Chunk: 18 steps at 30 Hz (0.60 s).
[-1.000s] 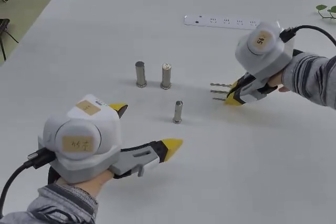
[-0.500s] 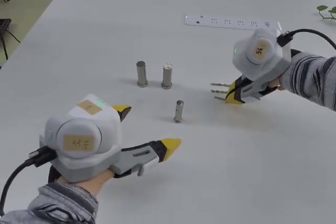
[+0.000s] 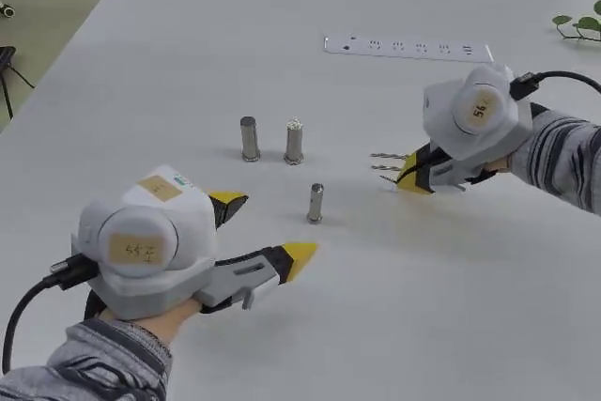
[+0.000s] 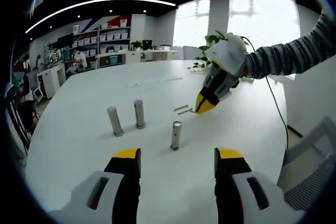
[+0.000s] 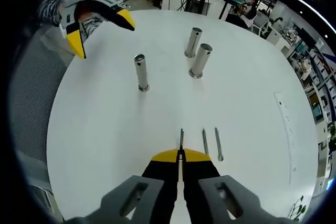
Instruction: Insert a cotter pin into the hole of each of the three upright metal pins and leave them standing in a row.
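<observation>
Three upright metal pins stand on the white table: two side by side at the back [image 3: 249, 139] [image 3: 294, 142] and a shorter one [image 3: 316, 203] nearer me. Three thin cotter pins lie to their right. My right gripper [image 3: 406, 182] is low at the table and shut on the end of the nearest cotter pin [image 5: 181, 139], while the other two [image 5: 205, 141] [image 5: 218, 144] lie loose beside it. My left gripper [image 3: 265, 227] is open and holds nothing, left of and nearer than the short metal pin [image 4: 176, 135], which stands ahead between its jaws.
A white power strip [image 3: 408, 46] lies at the far side of the table [image 3: 451, 307]. A green plant sprig [image 3: 580, 23] shows at the far right edge. The table's left edge runs past floor at the top left.
The right gripper has rolled slightly in the hand while staying at the cotter pins. The left gripper and the metal pins have held their places; the head camera shifted a little.
</observation>
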Each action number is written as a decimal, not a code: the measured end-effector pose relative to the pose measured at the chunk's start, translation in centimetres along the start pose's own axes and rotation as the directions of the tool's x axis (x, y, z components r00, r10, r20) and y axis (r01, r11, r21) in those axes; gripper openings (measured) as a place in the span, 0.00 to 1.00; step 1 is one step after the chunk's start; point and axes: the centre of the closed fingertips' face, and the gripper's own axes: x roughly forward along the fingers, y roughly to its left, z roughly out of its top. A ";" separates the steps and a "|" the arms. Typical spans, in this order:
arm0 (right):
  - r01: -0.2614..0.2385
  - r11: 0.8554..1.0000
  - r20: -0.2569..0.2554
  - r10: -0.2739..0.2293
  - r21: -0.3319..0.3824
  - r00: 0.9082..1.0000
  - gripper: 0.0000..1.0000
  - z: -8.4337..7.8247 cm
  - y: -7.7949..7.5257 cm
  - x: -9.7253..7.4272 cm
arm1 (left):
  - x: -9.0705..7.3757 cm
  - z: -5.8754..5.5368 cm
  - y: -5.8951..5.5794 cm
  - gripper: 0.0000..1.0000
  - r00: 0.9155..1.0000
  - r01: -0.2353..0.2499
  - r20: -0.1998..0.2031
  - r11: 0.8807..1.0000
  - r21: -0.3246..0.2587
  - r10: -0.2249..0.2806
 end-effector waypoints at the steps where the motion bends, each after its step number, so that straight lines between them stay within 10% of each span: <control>1: 0.007 1.000 0.007 -0.007 -0.010 1.000 0.00 0.2 0.2 -0.3 | 0.0 0.1 -0.1 0.53 1.000 0.003 -0.001 1.000 0.002 -0.003; 18: 0.043 0.988 0.115 -0.025 -0.150 0.993 0.00 4.3 4.2 -2.6 | 0.8 0.8 -2.9 0.40 0.995 0.101 -0.018 0.994 0.041 -0.100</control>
